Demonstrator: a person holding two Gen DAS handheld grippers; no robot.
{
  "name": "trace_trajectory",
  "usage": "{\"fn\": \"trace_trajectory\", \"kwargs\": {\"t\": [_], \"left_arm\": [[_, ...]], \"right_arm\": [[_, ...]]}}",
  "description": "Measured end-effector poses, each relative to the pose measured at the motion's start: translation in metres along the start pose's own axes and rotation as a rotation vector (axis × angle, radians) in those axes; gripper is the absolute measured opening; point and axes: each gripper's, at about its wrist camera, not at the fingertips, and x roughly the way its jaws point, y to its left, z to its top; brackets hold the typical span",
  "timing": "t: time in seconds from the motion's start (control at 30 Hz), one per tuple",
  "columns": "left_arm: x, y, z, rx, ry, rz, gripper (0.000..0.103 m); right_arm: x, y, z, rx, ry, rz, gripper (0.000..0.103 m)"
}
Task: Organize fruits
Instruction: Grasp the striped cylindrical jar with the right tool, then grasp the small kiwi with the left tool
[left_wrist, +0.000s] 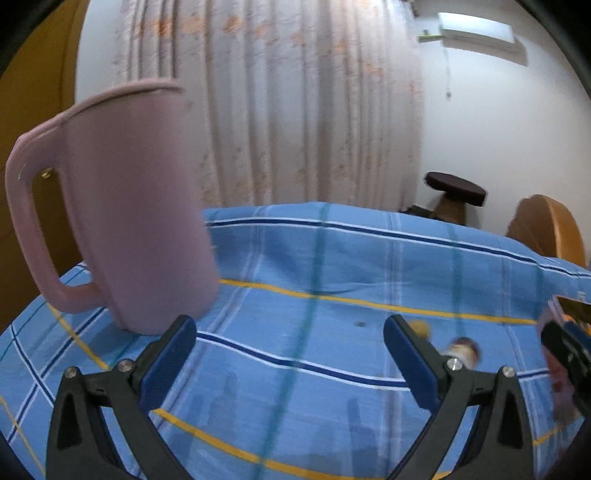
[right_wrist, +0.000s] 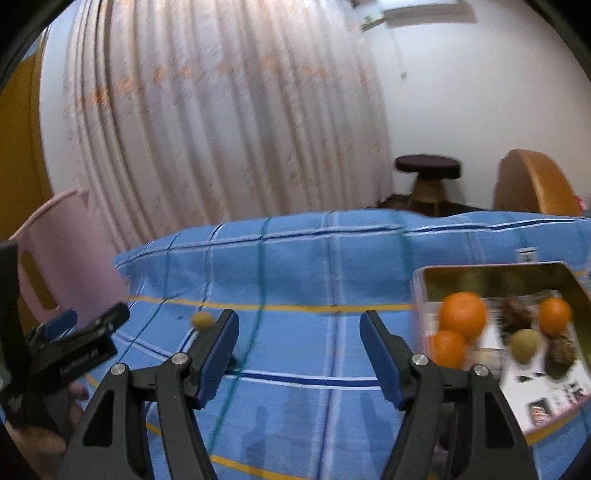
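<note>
Claws first: the left gripper (left_wrist: 290, 354) is spread wide with nothing between its blue pads, and the right gripper (right_wrist: 299, 349) is likewise released and holds nothing. Both hover low over the blue checked cloth (left_wrist: 332, 266).

Left view: just past the left finger, at 10 o'clock, stands a pink jug (left_wrist: 122, 206), upright on the cloth. Behind the right finger, at 2 o'clock, sit a small yellowish fruit (left_wrist: 421, 326) and a blurred brown-and-white item (left_wrist: 466, 350) whose kind I cannot tell. At 3 o'clock the right gripper's body pokes into the picture.

Right view: at 10 o'clock, just beyond the left finger, lies the same small yellowish fruit, loose on the cloth. At 2 o'clock sits a tray (right_wrist: 491, 273) with a gold wall. In it I count 3 oranges (right_wrist: 463, 314), 1 pale green fruit (right_wrist: 524, 345) and 2 or so dark brown pieces (right_wrist: 519, 312), too blurred to name. At 9 o'clock the jug and the left gripper show.

Progress, as I judge it: most fruit already lies in the tray, so the job looks well along. Left to do: at least the 1 loose fruit on the cloth, perhaps the blurred item too.

Only the right view shows the tray's contents; only the left shows the jug whole, and the blurred item
</note>
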Motion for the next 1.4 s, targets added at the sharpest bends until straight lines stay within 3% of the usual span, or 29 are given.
{"fn": "trace_trajectory", "kwargs": {"t": [0.2,0.3,0.43,0.53,0.63,0.73,0.9,1.1,1.2,1.33,1.4], "left_arm": [[0.011,0.022,0.003,-0.023,0.019,0.041,0.103],[0.013,0.024,0.004,-0.026,0.028,0.039,0.103],[0.011,0.022,0.006,-0.014,0.026,0.024,0.103],[0.012,0.02,0.007,-0.007,0.024,0.016,0.103],[0.014,0.017,0.006,0.003,0.035,0.007,0.103],[0.015,0.01,0.004,0.019,0.043,-0.014,0.103],[0.015,-0.014,0.005,0.039,0.063,-0.084,0.103],[0.03,-0.064,0.012,0.097,0.15,-0.213,0.099],[0.043,-0.084,0.012,0.128,0.206,-0.242,0.089],[0.066,-0.104,0.006,0.171,0.312,-0.234,0.067],[0.069,-0.108,0.004,0.177,0.326,-0.233,0.063]], "right_arm": [[0.042,0.036,-0.003,-0.082,0.166,0.137,0.07],[0.057,0.055,-0.005,-0.145,0.217,0.14,0.069],[0.077,0.069,-0.007,-0.186,0.287,0.134,0.041],[0.088,0.068,-0.009,-0.177,0.346,0.124,0.035],[0.081,0.06,-0.008,-0.139,0.308,0.125,0.034],[0.06,0.047,-0.004,-0.091,0.21,0.095,0.034],[0.035,0.019,0.004,-0.009,0.057,-0.026,0.034],[0.025,-0.003,0.015,0.024,-0.019,-0.107,0.034],[0.025,-0.008,0.016,0.05,-0.022,-0.114,0.034],[0.022,-0.013,0.019,0.057,-0.012,-0.108,0.034],[0.022,-0.01,0.019,0.047,-0.011,-0.104,0.034]]}}
